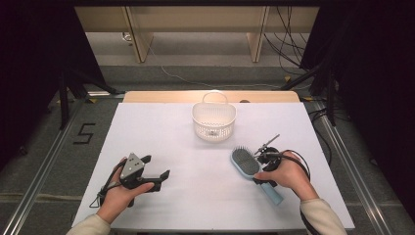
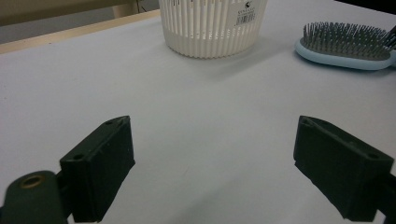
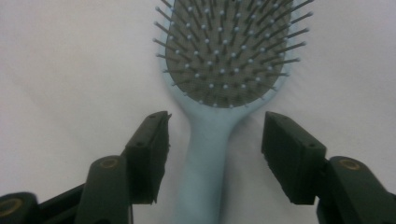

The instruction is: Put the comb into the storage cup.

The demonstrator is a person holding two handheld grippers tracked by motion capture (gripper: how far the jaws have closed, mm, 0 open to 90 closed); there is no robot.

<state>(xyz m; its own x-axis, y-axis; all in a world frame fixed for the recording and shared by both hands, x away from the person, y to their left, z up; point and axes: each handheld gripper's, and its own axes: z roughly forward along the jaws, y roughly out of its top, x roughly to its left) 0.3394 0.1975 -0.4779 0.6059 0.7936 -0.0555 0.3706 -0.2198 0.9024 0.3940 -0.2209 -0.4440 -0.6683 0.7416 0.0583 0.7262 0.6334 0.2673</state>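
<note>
One hairbrush, bristles up on the surface, handle between the wide-open right gripper, long axis toward 12 o'clock. Left gripper: wide, empty, farther. Basket beyond.

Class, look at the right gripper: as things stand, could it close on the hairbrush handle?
Probably yes. The right gripper is open, with one jaw on each side of the hairbrush handle, and nothing lies between them. The brush rests flat on the table, bristles up.
</note>
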